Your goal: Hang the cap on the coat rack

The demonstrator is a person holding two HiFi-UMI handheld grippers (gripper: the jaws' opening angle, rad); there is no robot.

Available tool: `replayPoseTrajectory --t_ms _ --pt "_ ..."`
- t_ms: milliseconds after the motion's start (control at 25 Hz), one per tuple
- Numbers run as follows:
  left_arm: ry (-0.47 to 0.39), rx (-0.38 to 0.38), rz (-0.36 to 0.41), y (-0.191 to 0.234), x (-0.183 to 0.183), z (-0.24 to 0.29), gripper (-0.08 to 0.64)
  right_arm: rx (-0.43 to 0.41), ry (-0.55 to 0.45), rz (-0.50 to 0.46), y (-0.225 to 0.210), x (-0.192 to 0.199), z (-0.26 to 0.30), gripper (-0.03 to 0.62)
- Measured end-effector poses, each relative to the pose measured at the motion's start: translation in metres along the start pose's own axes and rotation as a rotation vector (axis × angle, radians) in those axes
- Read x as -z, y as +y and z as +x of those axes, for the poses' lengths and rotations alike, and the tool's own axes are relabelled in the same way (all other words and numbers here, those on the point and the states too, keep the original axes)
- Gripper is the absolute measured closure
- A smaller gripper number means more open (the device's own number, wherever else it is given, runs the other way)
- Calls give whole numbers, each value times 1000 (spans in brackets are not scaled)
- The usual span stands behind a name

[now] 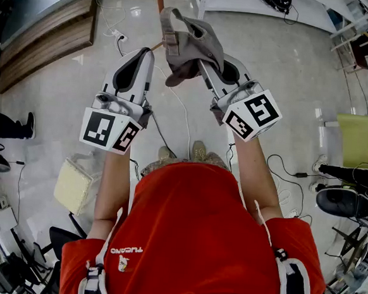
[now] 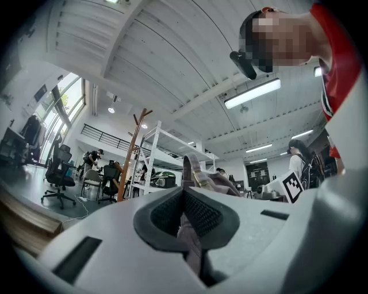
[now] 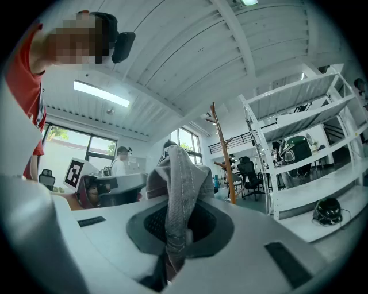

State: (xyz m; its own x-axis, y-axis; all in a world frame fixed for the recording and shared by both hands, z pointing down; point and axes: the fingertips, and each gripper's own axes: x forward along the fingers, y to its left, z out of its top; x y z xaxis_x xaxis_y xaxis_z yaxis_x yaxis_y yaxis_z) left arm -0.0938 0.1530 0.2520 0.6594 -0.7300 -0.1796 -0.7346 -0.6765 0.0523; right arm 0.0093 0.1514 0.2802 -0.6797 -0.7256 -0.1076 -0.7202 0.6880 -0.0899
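1. The brown wooden coat rack with forked prongs (image 2: 131,155) stands on the floor well ahead of the person, just beside a white metal shelving unit (image 3: 256,149). The step in hand looks like carrying the cap to it. It is best to approach from the side away from the shelving, so that neither arm has to reach past the shelves.
2. The grey fabric cap with a strap and brass buckle (image 1: 192,45) is held up in the air in front of the person's chest, between the two tools and nowhere near a prong. It should be kept spread between the two grips so that the opening stays wide. A likely good move is to lower that opening over one upturned prong, then release.
3. The right gripper (image 3: 175,227) has its jaws closed tight on a fold of the cap's grey cloth. This is the main hold, and it should be the last to let go.
4. The left gripper (image 2: 185,201) has its jaws together on a thin strip of the cap's fabric below the buckle. That narrow pinch could slip if pulled hard.
5. Count: one coat rack, one shelving unit, one cap, two grippers.
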Motion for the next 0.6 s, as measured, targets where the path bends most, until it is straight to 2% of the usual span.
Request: replayPoseTrajectory --t_ms 280,600 --pt "-4 0 -4 2 0 -12 552 20 8 22 7 7 -6 563" --pt "-17 -8 -8 34 -2 -35 552 54 25 16 17 19 13 563"
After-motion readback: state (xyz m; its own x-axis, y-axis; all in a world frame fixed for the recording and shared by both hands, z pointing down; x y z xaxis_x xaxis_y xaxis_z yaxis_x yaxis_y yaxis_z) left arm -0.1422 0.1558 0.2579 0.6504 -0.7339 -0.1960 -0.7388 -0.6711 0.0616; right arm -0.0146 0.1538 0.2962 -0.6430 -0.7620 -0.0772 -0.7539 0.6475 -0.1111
